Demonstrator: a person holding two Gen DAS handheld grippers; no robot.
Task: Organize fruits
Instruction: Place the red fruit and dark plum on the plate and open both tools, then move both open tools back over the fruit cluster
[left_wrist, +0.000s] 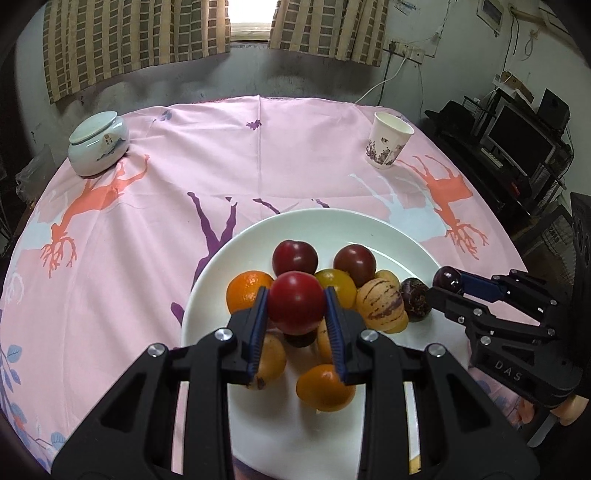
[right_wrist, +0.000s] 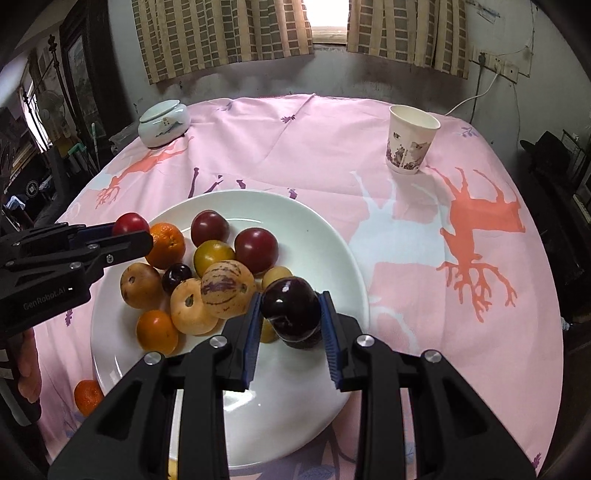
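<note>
A white plate (left_wrist: 258, 236) holds several fruits: oranges, red plums, a yellow plum and a striped pepino melon (left_wrist: 378, 302). My left gripper (left_wrist: 297, 306) is shut on a red plum (left_wrist: 295, 301) above the plate's left side; it also shows in the right wrist view (right_wrist: 130, 224). My right gripper (right_wrist: 290, 312) is shut on a dark purple plum (right_wrist: 291, 310) over the plate's (right_wrist: 325, 236) right part; that plum shows in the left wrist view (left_wrist: 447, 278). One orange (right_wrist: 86, 397) lies off the plate on the cloth.
The round table has a pink cloth (left_wrist: 166, 206). A lidded ceramic jar (left_wrist: 98, 144) stands at the far left and a paper cup (left_wrist: 389, 140) at the far right. Shelves with electronics (left_wrist: 517, 140) stand right of the table.
</note>
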